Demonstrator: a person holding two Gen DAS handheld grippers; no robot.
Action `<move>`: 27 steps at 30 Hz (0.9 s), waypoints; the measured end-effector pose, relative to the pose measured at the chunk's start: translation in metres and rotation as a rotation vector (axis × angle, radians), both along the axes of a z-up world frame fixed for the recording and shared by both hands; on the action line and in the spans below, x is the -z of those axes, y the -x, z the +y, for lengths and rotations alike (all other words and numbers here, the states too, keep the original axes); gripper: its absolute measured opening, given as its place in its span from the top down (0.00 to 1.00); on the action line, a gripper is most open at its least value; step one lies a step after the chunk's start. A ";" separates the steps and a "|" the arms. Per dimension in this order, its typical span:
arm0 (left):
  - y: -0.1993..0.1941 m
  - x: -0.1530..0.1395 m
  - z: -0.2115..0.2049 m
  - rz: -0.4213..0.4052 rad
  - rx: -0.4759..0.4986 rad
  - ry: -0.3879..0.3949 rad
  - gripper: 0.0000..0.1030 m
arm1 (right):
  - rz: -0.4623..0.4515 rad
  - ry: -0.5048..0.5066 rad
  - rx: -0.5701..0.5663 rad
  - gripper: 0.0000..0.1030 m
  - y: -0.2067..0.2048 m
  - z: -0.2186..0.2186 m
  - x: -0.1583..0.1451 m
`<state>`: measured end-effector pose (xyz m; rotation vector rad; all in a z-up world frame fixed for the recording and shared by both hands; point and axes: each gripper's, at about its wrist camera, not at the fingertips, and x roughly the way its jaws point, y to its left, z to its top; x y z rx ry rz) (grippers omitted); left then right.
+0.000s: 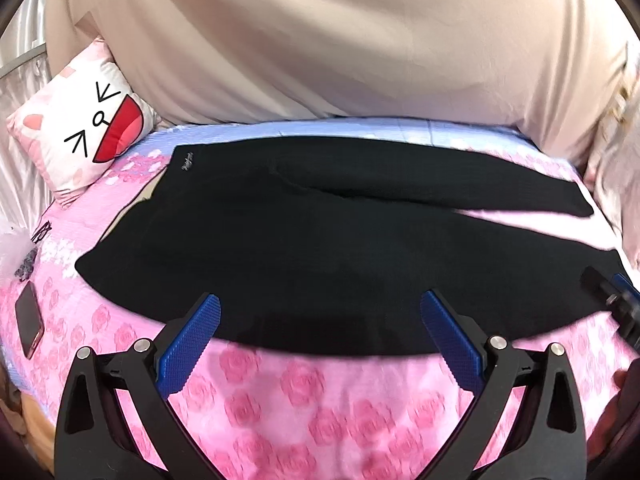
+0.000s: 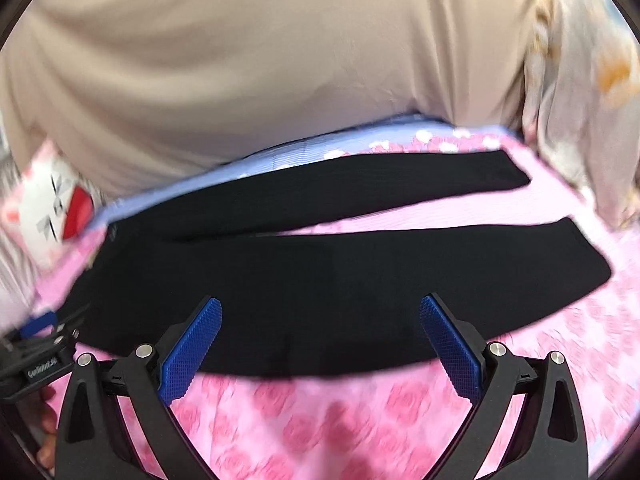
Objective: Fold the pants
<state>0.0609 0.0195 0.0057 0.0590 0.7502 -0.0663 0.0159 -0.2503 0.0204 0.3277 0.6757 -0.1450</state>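
Note:
Black pants point(image 1: 320, 248) lie flat across a pink rose-print bedcover point(image 1: 320, 408), waist at the left, the two legs spread apart toward the right. My left gripper point(image 1: 320, 308) hovers open over the near edge of the pants near the waist, nothing between its blue pads. In the right wrist view the pants point(image 2: 320, 272) show both legs with a pink gap between them. My right gripper point(image 2: 320, 308) is open above the near leg's front edge, holding nothing. The other gripper point(image 2: 44, 336) shows at the left edge there.
A white and pink cartoon cushion point(image 1: 84, 128) leans at the back left. A beige drape point(image 1: 320, 40) hangs behind the bed. A phone point(image 1: 28, 324) lies on the cover at the left. Floral fabric point(image 2: 592, 80) hangs at the right.

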 end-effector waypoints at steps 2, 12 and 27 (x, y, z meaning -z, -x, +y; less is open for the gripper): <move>-0.013 -0.002 0.001 -0.008 -0.002 -0.009 0.05 | 0.008 -0.088 0.016 0.05 -0.017 -0.044 0.004; -0.082 0.008 0.014 0.032 -0.017 0.094 0.05 | 0.084 0.018 0.161 0.06 -0.122 -0.238 0.022; -0.210 0.006 0.144 0.143 -0.279 0.229 0.05 | 0.255 0.002 0.225 0.21 -0.219 -0.353 0.085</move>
